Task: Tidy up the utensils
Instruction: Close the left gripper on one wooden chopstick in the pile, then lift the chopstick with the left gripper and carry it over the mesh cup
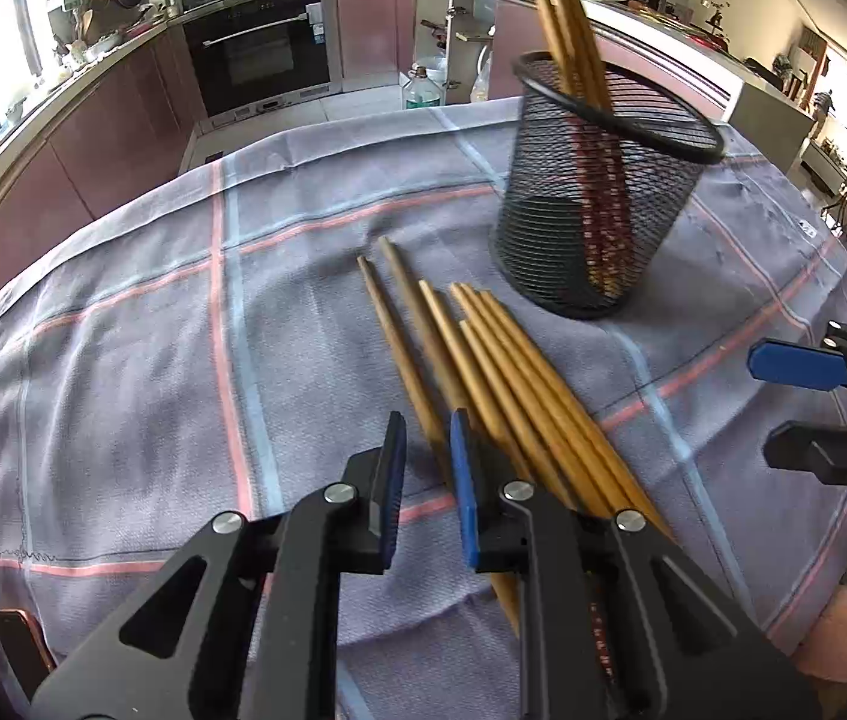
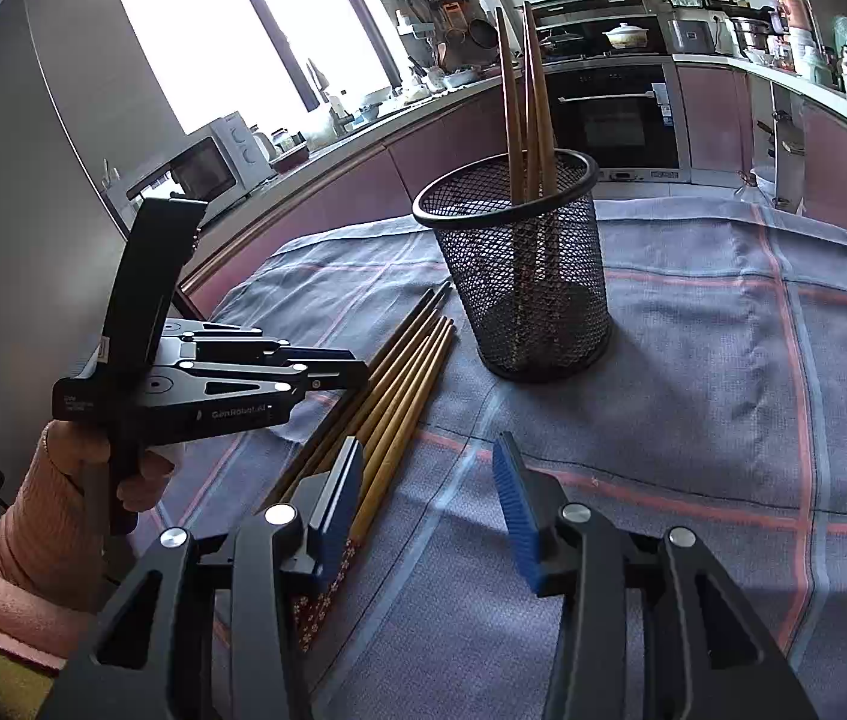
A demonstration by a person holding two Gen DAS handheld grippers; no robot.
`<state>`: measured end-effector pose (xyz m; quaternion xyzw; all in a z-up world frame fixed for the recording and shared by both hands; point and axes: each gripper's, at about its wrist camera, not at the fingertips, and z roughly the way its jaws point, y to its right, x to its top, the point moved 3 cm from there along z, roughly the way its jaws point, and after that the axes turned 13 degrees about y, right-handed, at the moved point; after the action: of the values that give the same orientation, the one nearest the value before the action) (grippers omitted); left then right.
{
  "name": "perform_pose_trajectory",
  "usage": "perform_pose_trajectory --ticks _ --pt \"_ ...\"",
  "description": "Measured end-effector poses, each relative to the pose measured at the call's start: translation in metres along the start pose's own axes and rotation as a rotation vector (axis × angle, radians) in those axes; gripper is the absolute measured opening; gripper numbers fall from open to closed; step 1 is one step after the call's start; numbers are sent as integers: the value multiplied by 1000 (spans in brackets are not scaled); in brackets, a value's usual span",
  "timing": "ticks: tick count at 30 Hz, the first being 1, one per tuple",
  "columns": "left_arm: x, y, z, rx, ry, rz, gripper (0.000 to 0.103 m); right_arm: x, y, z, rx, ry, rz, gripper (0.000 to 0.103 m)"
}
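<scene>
Left wrist view showed the left gripper [image 1: 428,450] low over the chopsticks [image 1: 483,372] that lay on the checked cloth [image 1: 123,360]. Its jaws stood a little apart with one chopstick between them, but I cannot tell if the pads pressed on it. Seven loose chopsticks could be counted in this bundle, fanned out with their thin tips toward the far side. The mesh cup [image 1: 591,192] stood just beyond the tips, far and to the right, not touching them. Three chopsticks in the cup [image 1: 561,12] leaned toward the far left and rose above its rim.

In the right wrist view the right gripper [image 2: 429,480] hung spread wide and held nothing, near the right side of the bundle. To the right of the cup the cloth lay bare up to its far edge and gave free room. On the left, the cloth ended close behind the left gripper, and the kitchen counter [image 2: 363,132] ran just past that edge.
</scene>
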<state>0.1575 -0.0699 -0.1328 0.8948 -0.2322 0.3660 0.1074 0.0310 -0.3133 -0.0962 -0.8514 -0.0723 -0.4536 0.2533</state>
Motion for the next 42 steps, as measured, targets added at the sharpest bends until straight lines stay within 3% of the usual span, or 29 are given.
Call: perform_pose_trajectory --ticks 11,21,27,35,42 --pt "9 2 15 24 -39 57 20 -4 0 3 3 -19 2 43" --pt "16 0 22 28 -56 47 8 -3 -1 3 4 -26 8 43" --pt "13 -4 17 33 -44 13 7 -5 -1 4 6 -31 5 43" --pt "19 -15 -17 13 36 -56 7 -5 -4 6 10 -29 0 43" --pt "39 -17 -68 -36 161 -121 7 -5 -5 5 7 -24 1 43"
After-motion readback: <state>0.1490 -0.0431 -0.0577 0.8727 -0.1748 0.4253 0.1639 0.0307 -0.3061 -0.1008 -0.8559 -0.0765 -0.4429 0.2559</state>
